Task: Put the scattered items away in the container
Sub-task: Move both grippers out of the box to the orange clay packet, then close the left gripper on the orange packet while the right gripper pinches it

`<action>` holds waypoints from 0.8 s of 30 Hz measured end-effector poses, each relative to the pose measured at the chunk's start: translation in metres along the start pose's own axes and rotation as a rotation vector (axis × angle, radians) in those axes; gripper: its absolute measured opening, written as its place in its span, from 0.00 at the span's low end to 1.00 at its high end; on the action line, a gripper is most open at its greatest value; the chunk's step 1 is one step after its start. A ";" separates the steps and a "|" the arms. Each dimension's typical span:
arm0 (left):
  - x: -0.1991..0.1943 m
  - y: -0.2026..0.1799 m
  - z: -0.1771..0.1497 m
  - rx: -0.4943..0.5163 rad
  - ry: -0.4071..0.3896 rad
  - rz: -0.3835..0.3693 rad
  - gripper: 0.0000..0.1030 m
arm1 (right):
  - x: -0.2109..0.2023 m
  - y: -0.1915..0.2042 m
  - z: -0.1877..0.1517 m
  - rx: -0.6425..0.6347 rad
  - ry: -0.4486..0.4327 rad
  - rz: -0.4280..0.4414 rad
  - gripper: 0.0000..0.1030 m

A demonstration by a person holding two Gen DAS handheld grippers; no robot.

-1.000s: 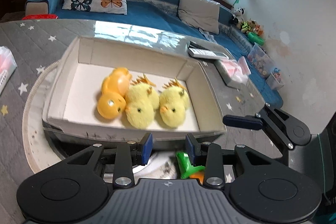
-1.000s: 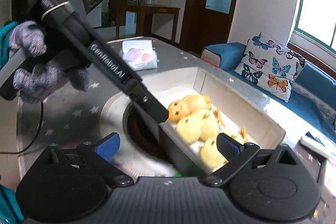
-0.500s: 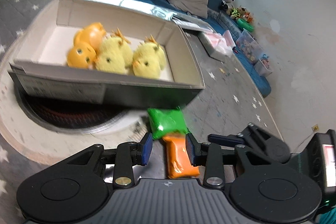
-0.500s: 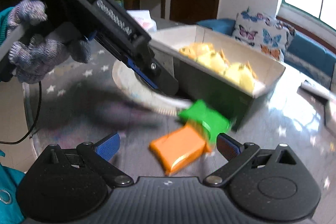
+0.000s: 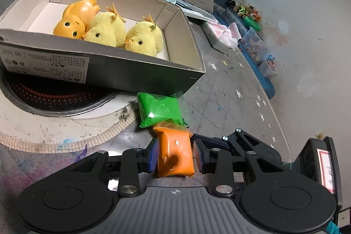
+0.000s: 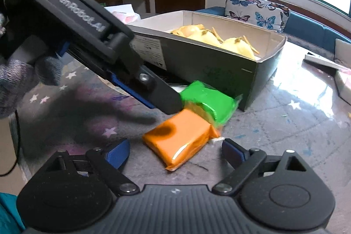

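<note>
My left hand-held gripper straddles the orange packet without squeezing it, just beside the shoebox; the green packet touches both. My right hand-held gripper hangs spread wide.

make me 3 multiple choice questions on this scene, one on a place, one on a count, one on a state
1. Where does the green packet lie?
A. in the box
B. on the table against the box
C. on the sofa

2. How many toys are in the box?
A. two
B. three
C. five

3. How is the left gripper?
A. open around the orange packet
B. shut on the green packet
C. holding a chick

Answers: 1 B, it lies outside the box wall. 2 B, one orange duck and two yellow chicks. 3 A, pads flank the packet on the table.
</note>
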State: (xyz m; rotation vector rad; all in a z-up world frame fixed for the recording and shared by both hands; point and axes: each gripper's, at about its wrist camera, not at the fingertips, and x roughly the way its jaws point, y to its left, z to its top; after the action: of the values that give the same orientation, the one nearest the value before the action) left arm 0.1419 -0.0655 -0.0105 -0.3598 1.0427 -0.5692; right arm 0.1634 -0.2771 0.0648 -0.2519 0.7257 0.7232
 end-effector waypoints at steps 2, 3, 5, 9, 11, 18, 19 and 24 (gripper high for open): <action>0.001 0.001 0.000 -0.003 0.001 -0.001 0.36 | -0.002 0.007 -0.001 -0.008 -0.006 0.019 0.87; 0.001 0.002 -0.001 -0.004 0.003 0.000 0.36 | -0.004 0.011 -0.001 -0.016 -0.009 0.028 0.87; 0.003 0.003 -0.002 -0.005 0.007 0.002 0.36 | -0.006 0.019 -0.002 -0.032 -0.017 0.032 0.87; 0.005 0.005 -0.004 -0.007 0.012 0.001 0.36 | -0.009 0.027 -0.004 -0.032 -0.026 0.042 0.87; 0.006 0.006 -0.005 -0.014 0.013 0.003 0.36 | -0.007 0.028 -0.004 -0.029 -0.022 0.027 0.87; 0.008 0.004 -0.008 0.004 0.023 -0.003 0.36 | -0.004 0.019 -0.004 -0.017 -0.006 -0.011 0.86; 0.008 0.004 -0.008 0.003 0.024 -0.002 0.36 | -0.004 0.018 -0.005 -0.020 -0.005 -0.016 0.86; 0.008 0.004 -0.005 0.004 0.027 -0.004 0.36 | -0.001 0.010 -0.003 -0.029 -0.010 -0.010 0.92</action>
State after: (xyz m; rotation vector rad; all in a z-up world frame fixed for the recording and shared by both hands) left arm 0.1416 -0.0673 -0.0209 -0.3516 1.0672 -0.5806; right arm 0.1543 -0.2715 0.0632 -0.2786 0.7044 0.7252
